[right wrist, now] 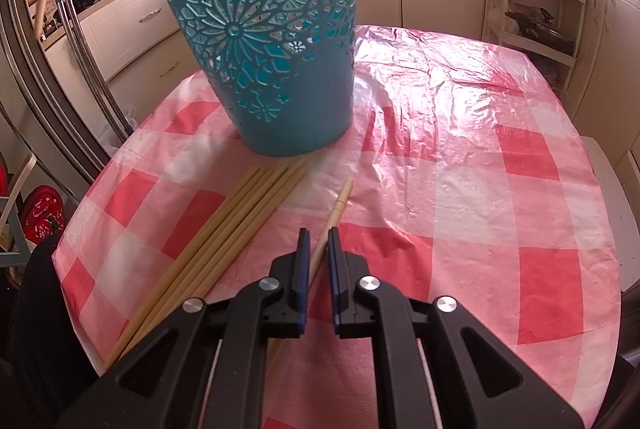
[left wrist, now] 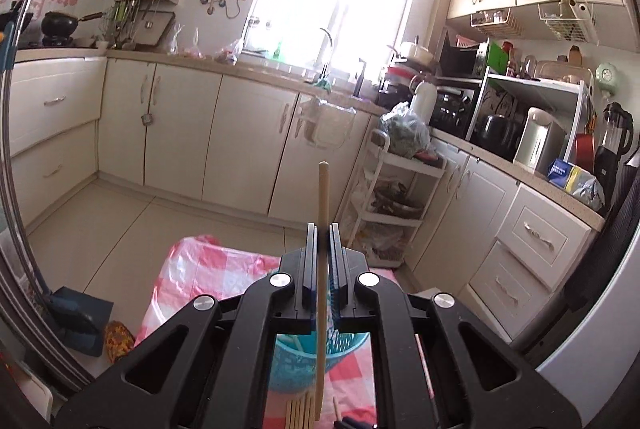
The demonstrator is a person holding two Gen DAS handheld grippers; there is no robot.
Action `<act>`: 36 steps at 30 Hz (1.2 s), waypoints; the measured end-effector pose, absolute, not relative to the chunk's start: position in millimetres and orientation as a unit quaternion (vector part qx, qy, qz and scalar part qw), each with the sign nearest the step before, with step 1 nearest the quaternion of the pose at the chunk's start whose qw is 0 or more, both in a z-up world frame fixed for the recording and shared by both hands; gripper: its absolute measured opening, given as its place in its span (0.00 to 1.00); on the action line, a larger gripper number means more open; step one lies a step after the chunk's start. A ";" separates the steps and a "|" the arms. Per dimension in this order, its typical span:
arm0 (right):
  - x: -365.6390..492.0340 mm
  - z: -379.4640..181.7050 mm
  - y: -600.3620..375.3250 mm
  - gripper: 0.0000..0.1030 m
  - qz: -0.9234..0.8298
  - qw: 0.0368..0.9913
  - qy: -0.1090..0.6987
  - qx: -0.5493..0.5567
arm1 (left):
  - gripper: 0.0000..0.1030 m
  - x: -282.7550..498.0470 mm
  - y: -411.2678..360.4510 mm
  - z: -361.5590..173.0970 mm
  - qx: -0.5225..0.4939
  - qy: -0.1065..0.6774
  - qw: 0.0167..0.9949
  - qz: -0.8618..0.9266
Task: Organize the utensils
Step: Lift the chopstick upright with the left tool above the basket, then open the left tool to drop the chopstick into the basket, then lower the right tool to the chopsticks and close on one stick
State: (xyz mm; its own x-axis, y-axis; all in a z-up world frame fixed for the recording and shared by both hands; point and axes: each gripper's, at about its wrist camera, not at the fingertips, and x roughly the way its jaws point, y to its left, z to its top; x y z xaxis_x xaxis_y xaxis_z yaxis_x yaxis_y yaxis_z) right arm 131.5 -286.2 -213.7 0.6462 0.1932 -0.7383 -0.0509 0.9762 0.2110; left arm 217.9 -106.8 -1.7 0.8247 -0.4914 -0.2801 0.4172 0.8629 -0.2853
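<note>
My left gripper [left wrist: 322,229] is shut on a single wooden chopstick [left wrist: 322,197] and holds it upright, high above the teal cut-out basket [left wrist: 304,353], whose open mouth shows below the jaws. In the right wrist view the basket [right wrist: 272,41] stands on the pink checked tablecloth [right wrist: 460,149]. Several chopsticks [right wrist: 236,229] lie in a bundle in front of it. One separate chopstick [right wrist: 338,205] lies to their right. My right gripper [right wrist: 319,233] straddles that chopstick, jaws slightly apart, just above the cloth.
White kitchen cabinets [left wrist: 180,125] and a white shelf trolley [left wrist: 392,205] stand beyond the table. A dustpan [left wrist: 80,317] is on the floor at the left. The table's right half [right wrist: 520,229] carries only the cloth.
</note>
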 end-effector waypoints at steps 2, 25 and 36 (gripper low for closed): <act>131.8 -213.9 -286.9 0.09 0.069 0.903 0.415 0.089 | 0.05 223.5 -112.0 9.3 -0.109 0.150 0.954 -0.235; 132.2 -214.7 -289.9 0.09 0.073 0.902 0.414 0.097 | 0.06 280.4 -157.1 -97.5 -0.047 0.208 0.963 -0.166; 132.7 -214.5 -288.6 0.09 0.073 0.901 0.416 0.100 | 0.61 245.2 -104.8 -99.5 -0.059 0.228 0.963 -0.134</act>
State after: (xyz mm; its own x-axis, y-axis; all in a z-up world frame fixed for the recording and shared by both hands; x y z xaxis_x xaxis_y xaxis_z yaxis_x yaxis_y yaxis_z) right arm 132.7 -288.6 -214.5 0.6425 0.2148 -0.7355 -0.0483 0.9694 0.2409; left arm 245.2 -104.8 -99.5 0.8603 -0.2851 -0.4227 0.2316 0.9571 -0.1741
